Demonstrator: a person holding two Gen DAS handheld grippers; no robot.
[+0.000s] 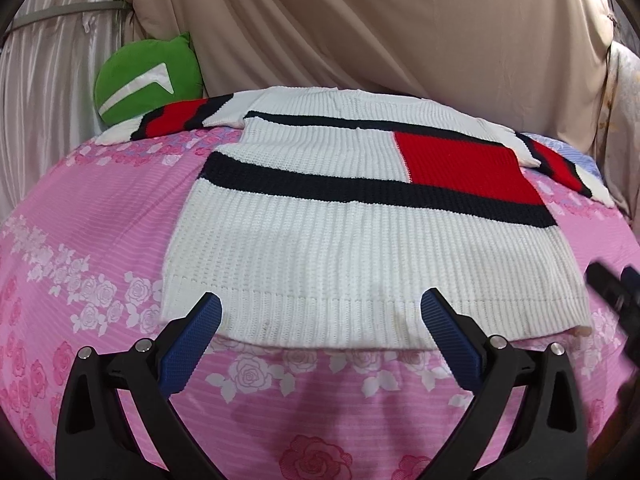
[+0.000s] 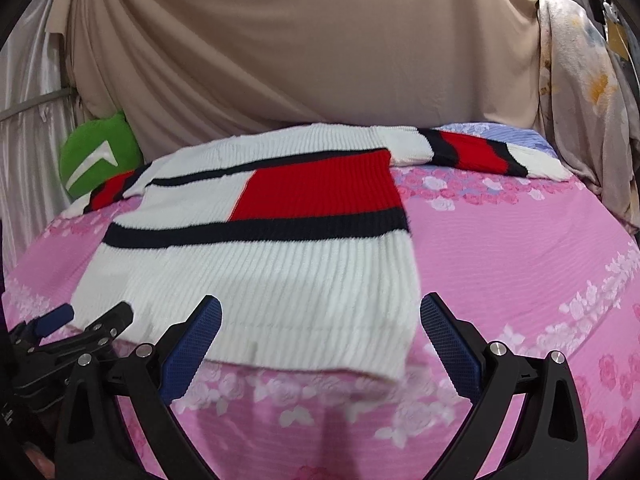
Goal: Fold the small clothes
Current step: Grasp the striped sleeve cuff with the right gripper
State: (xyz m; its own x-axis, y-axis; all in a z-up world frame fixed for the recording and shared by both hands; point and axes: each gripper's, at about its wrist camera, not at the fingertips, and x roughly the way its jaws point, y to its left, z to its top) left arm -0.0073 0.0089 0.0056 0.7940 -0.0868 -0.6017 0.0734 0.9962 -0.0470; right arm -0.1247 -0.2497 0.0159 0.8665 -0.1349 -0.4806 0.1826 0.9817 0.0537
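A small white knit sweater (image 1: 320, 236) with navy stripes and a red block lies flat on the pink rose-print bedsheet (image 1: 100, 216), both sleeves spread out to the sides at the far end. My left gripper (image 1: 320, 306) is open, its blue pads straddling the middle of the ribbed hem, nothing held. My right gripper (image 2: 320, 308) is open too, over the hem's right corner of the same sweater (image 2: 256, 264). The left gripper (image 2: 80, 324) shows at the lower left of the right wrist view; the right gripper (image 1: 616, 284) shows blurred at the right edge of the left wrist view.
A green plush cushion (image 1: 148, 80) leans at the far left behind a sleeve. Beige draped cloth (image 1: 380, 28) hangs behind the bed. A floral fabric (image 2: 584, 112) hangs at the right. A blue-striped patch of bedding (image 2: 500, 132) lies under the right sleeve.
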